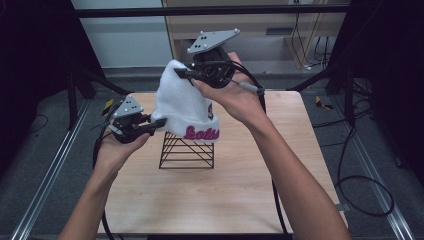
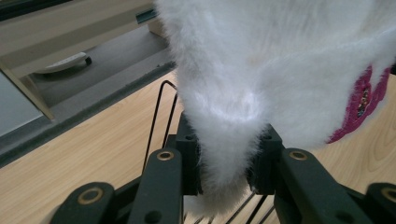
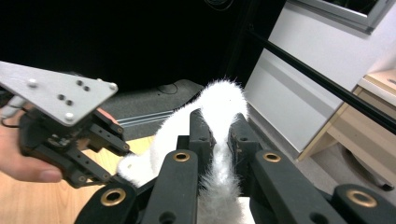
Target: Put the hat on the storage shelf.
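High view looks down on the table [image 1: 225, 200]; both gripper views sit close against the white hat [image 1: 182, 107].

A lab-style recording bay; a light wooden square table [image 1: 215, 200] stands on grey carpet between metal floor rails [image 1: 42, 182]; black cables [image 1: 362, 187] trail across the floor; dark framing surrounds it.

Light wooden counter [image 1: 225, 200] sitting on grey carpeted floor [image 1: 30, 165], black cables [image 1: 365, 195] looped off to the right, and a pale wooden cabinet [image 1: 270, 30] back there.
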{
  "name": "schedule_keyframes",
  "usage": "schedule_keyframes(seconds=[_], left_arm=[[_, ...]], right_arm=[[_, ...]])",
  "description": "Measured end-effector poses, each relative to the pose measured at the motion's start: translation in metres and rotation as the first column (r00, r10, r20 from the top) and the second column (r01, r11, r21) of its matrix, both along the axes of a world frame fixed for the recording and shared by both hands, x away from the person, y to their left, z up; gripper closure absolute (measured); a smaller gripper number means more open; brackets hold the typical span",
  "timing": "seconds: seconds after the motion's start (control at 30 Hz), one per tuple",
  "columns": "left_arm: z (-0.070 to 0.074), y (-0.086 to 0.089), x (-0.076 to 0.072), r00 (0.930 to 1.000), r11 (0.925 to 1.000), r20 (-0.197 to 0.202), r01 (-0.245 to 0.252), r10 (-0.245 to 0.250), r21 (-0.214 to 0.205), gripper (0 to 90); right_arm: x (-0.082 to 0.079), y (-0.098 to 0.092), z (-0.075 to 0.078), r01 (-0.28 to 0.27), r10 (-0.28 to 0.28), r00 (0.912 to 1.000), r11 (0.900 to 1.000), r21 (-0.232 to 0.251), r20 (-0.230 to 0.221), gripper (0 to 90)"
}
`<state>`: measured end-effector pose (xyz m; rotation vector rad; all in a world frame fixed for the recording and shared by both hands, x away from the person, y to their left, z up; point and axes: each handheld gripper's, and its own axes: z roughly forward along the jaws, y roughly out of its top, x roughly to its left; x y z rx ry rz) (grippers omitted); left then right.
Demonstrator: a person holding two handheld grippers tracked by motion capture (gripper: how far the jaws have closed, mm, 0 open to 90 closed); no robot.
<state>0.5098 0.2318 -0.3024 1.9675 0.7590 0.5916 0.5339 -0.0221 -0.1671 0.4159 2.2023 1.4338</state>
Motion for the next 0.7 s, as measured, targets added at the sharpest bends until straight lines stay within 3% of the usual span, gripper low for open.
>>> schedule_keyframes(seconds=[0.33,0.47,0.7], left_arm=[[-0.004,-0.002,0.005,0.9983,0.9985,0.019,-0.054,0.054,0.01,69.9],[-0.015,-0.001,0.006,0.9981,0.998,0.001,-0.062,0.062,0.011,69.7],[-0.021,-0.003,0.01,0.996,0.996,-0.003,-0.09,0.09,0.0,69.3]], right_arm=[[0.012,-0.003,-0.01,0.024,-0.024,0.9996,0.9997,-0.001,-0.017,82.9],[0.017,-0.003,-0.019,0.03,-0.031,0.9991,0.9994,-0.015,-0.03,82.5],[0.026,-0.003,-0.029,0.042,-0.043,0.998,0.999,-0.016,-0.047,82.5]])
